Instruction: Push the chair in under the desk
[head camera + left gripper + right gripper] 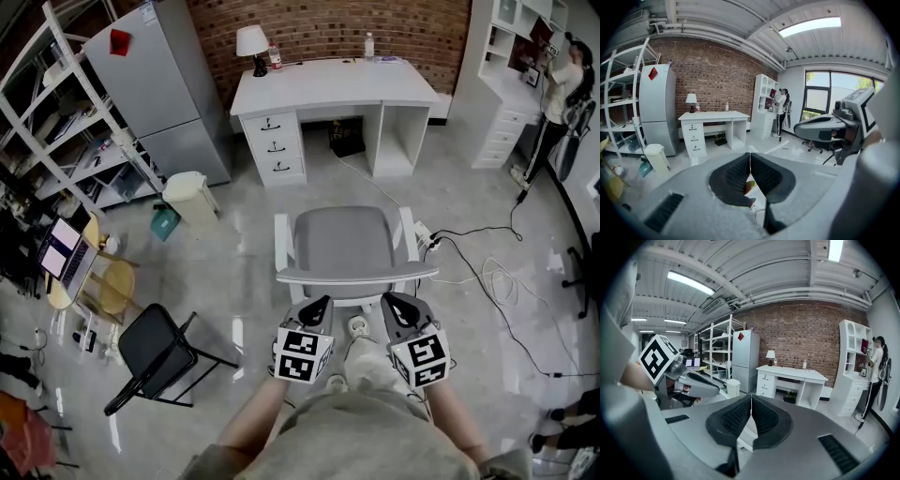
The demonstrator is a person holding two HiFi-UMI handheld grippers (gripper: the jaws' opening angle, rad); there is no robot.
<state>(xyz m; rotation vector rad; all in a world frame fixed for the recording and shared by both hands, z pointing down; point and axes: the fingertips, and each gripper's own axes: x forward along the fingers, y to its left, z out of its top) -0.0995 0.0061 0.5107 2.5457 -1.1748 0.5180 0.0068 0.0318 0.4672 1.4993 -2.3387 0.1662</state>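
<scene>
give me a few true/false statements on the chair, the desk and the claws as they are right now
1. The grey chair is already tucked under the desk. False: it stands out on the open floor, well apart from the desk.
2. The left claw and the right claw are both shut, with nothing between the jaws. True.
3. A lamp stands on the desk. True.
4. In the head view, the black folding chair is to the right of the grey chair. False: it is to the left of it, nearer the person.
</scene>
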